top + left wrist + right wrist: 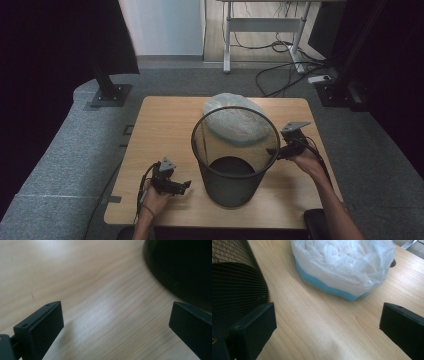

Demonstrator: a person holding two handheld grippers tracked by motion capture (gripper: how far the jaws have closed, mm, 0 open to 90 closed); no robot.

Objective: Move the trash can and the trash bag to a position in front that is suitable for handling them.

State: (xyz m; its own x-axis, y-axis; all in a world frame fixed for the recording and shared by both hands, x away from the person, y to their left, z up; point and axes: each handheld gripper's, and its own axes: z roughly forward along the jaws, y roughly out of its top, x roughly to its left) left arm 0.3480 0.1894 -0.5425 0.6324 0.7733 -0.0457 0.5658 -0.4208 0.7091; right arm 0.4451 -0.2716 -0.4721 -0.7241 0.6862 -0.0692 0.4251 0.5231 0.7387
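Observation:
A black wire-mesh bin (233, 160) stands upright in the middle of the wooden table (160, 130), and its dark base (185, 267) fills the top right of the left gripper view. Behind it lies a crumpled white plastic bag with a blue band (235, 120) (342, 267). My left gripper (186, 186) hovers low at the bin's left, open, nothing between its jaws. My right gripper (272, 150) is at the bin's right rim, open, with the mesh wall (234, 287) beside its left jaw.
The table sits on grey carpet. Black stand bases (107, 95) flank its far corners, and cables (285, 65) lie on the floor under a white desk frame (227, 40) at the back. Bare wood lies left of the bin.

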